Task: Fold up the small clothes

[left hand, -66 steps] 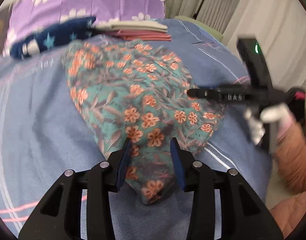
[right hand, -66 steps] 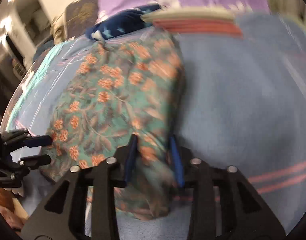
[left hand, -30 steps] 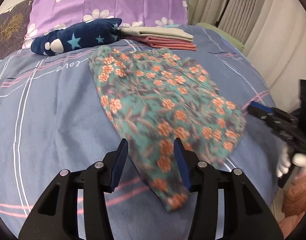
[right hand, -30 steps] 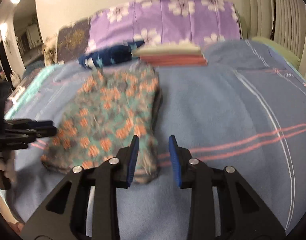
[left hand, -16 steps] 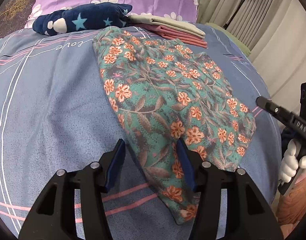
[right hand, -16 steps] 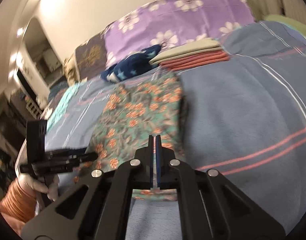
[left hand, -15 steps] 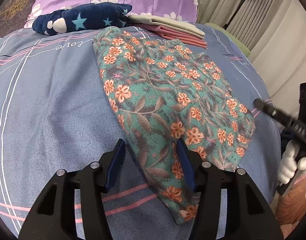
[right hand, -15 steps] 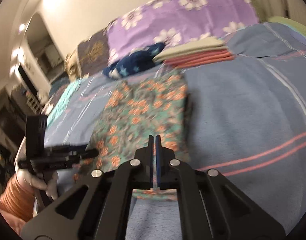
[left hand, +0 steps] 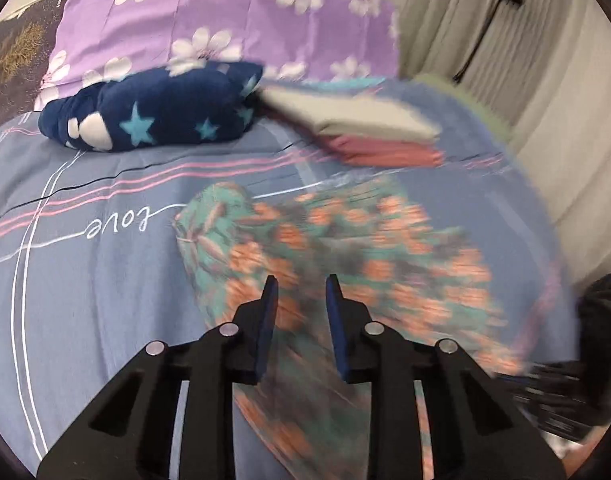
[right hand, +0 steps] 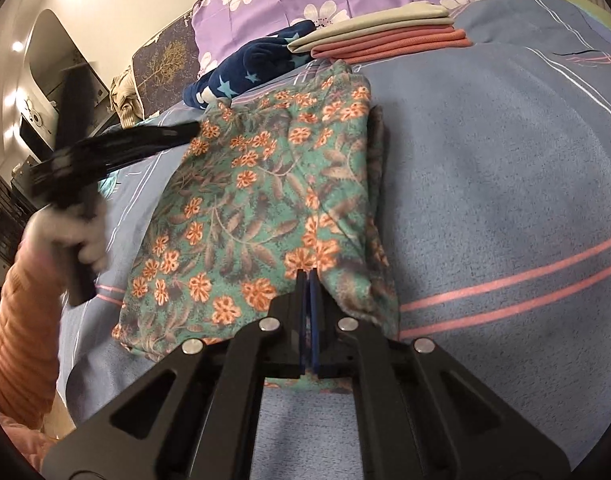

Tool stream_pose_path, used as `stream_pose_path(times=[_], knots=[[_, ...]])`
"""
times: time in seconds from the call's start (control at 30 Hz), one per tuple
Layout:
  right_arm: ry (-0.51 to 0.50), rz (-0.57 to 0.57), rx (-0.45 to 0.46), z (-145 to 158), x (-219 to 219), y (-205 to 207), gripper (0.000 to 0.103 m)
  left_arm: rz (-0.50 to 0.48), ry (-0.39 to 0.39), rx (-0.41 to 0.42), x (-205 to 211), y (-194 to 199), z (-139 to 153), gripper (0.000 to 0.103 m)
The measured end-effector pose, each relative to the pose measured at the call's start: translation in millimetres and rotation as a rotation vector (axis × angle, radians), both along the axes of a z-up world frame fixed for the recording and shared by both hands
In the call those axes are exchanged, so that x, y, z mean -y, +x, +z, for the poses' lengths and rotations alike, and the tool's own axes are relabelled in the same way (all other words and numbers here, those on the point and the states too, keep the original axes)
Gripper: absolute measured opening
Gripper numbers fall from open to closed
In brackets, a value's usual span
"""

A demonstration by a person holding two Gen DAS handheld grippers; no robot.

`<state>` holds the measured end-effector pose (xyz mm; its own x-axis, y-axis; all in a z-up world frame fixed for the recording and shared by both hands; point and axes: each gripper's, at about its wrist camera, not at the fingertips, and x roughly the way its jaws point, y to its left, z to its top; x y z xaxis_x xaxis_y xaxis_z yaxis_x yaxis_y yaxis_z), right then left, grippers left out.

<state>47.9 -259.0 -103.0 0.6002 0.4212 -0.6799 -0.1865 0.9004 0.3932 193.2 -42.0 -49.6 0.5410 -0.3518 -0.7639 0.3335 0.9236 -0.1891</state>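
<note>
Floral garment (right hand: 257,208) lies half-folded on bed (right hand: 505,184); right gripper (right hand: 307,280) fingers closed empty, left gripper (left hand: 301,300) fingers narrowing above cloth.

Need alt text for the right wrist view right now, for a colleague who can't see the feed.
The right gripper, jaws shut, points down at the near edge of a teal floral garment lying folded on a blue striped bedspread. At left, a gloved hand swings the blurred left gripper over the garment's far corner; folded beige and pink clothes are stacked behind.
</note>
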Motion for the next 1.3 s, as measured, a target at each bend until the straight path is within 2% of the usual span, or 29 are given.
stream_pose_path(times=[0.03,0.07,0.17,0.23,0.33,0.43,0.5,0.53,0.63,0.67,0.7,0.73,0.8,0.83,0.9,1.0,1.2,1.3], knots=[[0.0,0.0,0.0,-1,2,-1,0.002,0.032,0.047,-0.033,-2,15,-16,0.024],[-0.002,0.002,-0.002,-1,3,0,0.002,0.054,0.059,-0.063,-7,26,-31,0.012],[-0.014,0.011,-0.003,-1,2,0,0.002,0.079,-0.067,-0.064,-30,25,-33,0.011],[-0.012,0.019,0.001,-1,2,0,0.002,0.083,-0.064,-0.054,-31,18,-27,0.011],[0.0,0.025,-0.001,0,4,0,0.002,0.066,-0.04,-0.02,-29,0,-12,0.018],[-0.022,0.035,0.015,3,2,-2,0.002,0.051,-0.075,0.017,-31,-23,6,0.029],[-0.021,0.037,0.022,9,4,-3,0.003,0.027,-0.093,0.037,-33,-42,16,0.039],[-0.015,0.034,0.03,14,6,-3,0.004,0.012,-0.092,0.043,-32,-51,18,0.04],[-0.012,0.012,0.084,32,16,-1,0.018,-0.013,-0.064,0.031,-29,-74,13,0.051],[-0.015,-0.004,0.101,38,21,2,0.029,-0.012,-0.049,0.012,-28,-78,7,0.053],[-0.022,-0.02,0.108,41,24,3,0.04,-0.012,-0.04,-0.007,-27,-78,0,0.053],[-0.032,-0.037,0.109,43,29,8,0.042,-0.015,-0.032,-0.033,-26,-79,-9,0.053],[-0.023,-0.038,0.087,40,34,16,0.043,-0.011,-0.046,-0.073,-28,-85,-29,0.055],[-0.015,-0.038,0.068,36,36,19,0.043,-0.006,-0.063,-0.059,-31,-87,-32,0.056],[-0.005,-0.032,0.016,24,37,25,0.043,-0.006,-0.078,-0.062,-34,-87,-31,0.056],[0.0,-0.024,-0.033,9,36,29,0.043,-0.014,-0.056,-0.075,-31,-84,-29,0.056],[0.017,-0.011,-0.017,21,43,41,0.043,-0.006,-0.107,-0.091,-30,-67,-17,0.058],[0.012,0.006,-0.01,25,44,47,0.044,0.015,-0.114,-0.117,-32,-51,-23,0.059]])
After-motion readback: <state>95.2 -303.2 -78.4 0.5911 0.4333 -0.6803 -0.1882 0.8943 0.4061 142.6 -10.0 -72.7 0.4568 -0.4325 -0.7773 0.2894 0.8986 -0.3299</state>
